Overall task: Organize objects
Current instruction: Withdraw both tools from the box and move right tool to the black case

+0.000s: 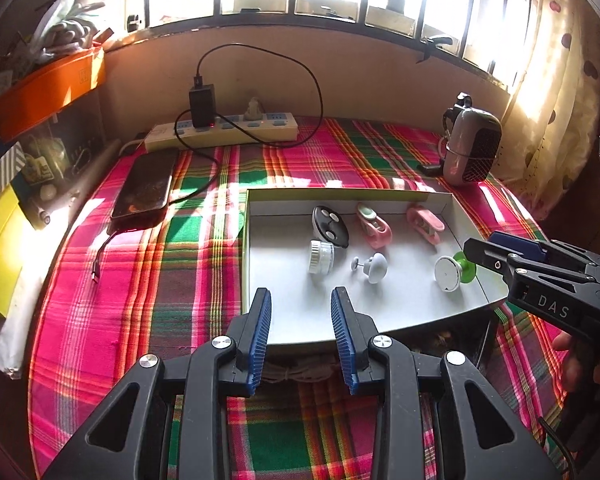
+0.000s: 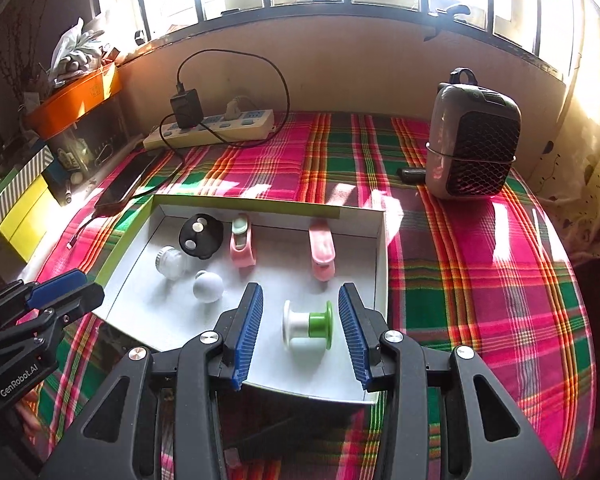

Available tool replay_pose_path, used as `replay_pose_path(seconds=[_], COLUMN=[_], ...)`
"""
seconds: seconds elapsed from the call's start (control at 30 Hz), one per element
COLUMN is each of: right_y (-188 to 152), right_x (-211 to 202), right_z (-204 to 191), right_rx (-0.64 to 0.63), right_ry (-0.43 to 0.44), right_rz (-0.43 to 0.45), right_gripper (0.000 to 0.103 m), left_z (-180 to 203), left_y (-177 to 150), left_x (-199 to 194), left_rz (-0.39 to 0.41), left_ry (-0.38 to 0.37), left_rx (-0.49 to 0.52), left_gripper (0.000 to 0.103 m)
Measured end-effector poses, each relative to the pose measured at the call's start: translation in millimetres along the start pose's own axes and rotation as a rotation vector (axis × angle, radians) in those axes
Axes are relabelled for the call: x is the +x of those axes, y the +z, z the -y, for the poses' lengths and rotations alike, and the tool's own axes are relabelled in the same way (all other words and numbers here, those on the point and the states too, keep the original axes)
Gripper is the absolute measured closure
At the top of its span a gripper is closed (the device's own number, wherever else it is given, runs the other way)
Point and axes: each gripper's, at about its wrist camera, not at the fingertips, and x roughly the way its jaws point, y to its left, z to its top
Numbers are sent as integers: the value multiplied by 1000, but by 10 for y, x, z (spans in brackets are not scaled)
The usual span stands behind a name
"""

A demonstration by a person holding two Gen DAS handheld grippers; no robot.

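The green and white spool (image 2: 308,326) is lying on its side near the front right corner of the white tray (image 2: 374,276), framed between the right gripper (image 2: 300,334) pads, which are standing released, apparently above it. Being round, it is liable to roll if nudged. The left gripper (image 1: 300,334) is hanging empty, jaws apart, over the tray's near edge, with 5 other small pieces sitting behind.

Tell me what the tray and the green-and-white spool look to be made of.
Tray: probably cardboard, matte white inside; thin folded walls with a green outer edge. Green-and-white spool: likely hard plastic, smooth and slightly glossy, with moulded flanges and soft highlights.
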Motion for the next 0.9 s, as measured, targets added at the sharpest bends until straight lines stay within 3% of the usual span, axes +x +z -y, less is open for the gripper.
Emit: replay_pose_path(seconds=[0.27,0.47,0.67,0.9], right_y=[-369,-606,-698,-705], right_x=[-306,-385,-311,-221], right_z=[-6,-106,-110,-90], right_rx=[61,90,138,198], right_ry=[-39,-57,-111,-103], right_rz=[25,18,0,-15], right_gripper=[49,47,47,43], left_z=[-212,-339,-388,-376], left_y=[-290,-534,-722,-829], left_x=[-260,-367,-425,-449], left_rz=[12,-6,-34,-59], left_ry=[3,8,16,10], left_rx=[-61,-90,-95,-76], left_gripper=[74,74,74,74])
